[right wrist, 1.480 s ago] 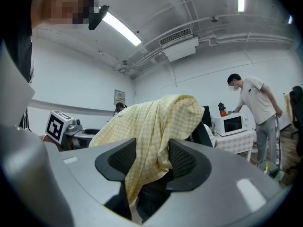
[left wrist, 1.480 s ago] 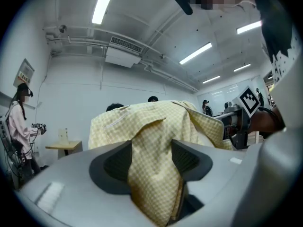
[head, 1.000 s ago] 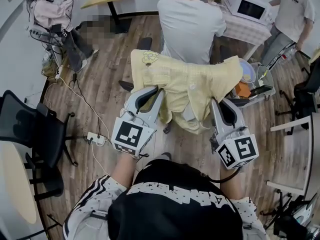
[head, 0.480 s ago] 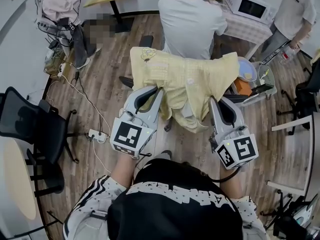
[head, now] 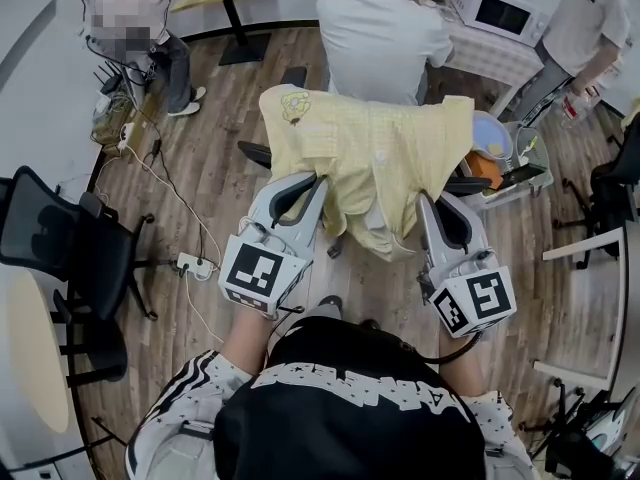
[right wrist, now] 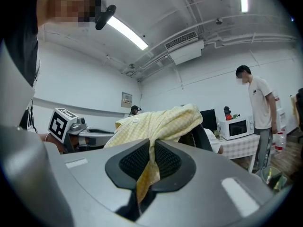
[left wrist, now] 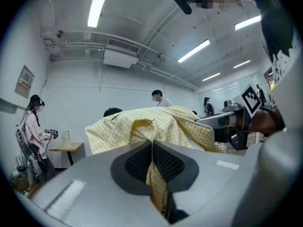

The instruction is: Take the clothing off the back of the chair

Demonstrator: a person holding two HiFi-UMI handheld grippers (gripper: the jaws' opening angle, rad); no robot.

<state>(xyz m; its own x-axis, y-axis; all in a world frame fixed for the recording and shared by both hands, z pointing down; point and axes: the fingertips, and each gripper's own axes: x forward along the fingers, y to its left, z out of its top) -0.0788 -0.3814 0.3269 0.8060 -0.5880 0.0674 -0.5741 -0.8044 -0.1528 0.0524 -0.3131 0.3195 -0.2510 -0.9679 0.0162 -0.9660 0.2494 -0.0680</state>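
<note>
Yellow checked shirt (head: 375,158) stretched between both claws, just ahead of them. Left gripper (head: 318,182) clenched on its left edge, right gripper (head: 428,202) on its right edge. Dark chair back (right wrist: 204,137) beneath the cloth, past right claw.

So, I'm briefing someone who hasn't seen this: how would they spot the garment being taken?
Find the person in the white T-shirt mid-room on the wooden floor. Right behind their back spreads a pale yellow checked shirt, pinched by the left hand-held gripper and right hand-held gripper. It is the only yellow checked cloth here.
</note>
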